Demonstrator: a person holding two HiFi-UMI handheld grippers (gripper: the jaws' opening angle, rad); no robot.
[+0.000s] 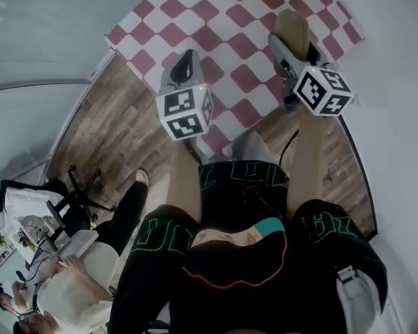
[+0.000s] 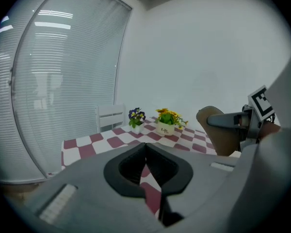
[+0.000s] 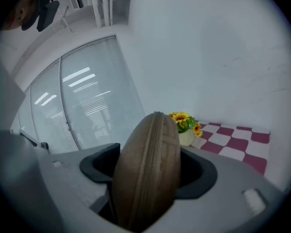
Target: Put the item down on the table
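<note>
A brown oval item with a ribbed seam stands on edge between the jaws of my right gripper, which is shut on it. From the head view the item and right gripper hang over the near right part of the red-and-white checkered table. My left gripper hovers over the table's near edge. Its black pads meet at the tips with nothing between them. The left gripper view also shows the held item off to the right.
A white pot of yellow flowers and a smaller pot of purple flowers stand at the table's far side, with a white chair behind. Wooden floor lies left of the table. A seated person is at lower left.
</note>
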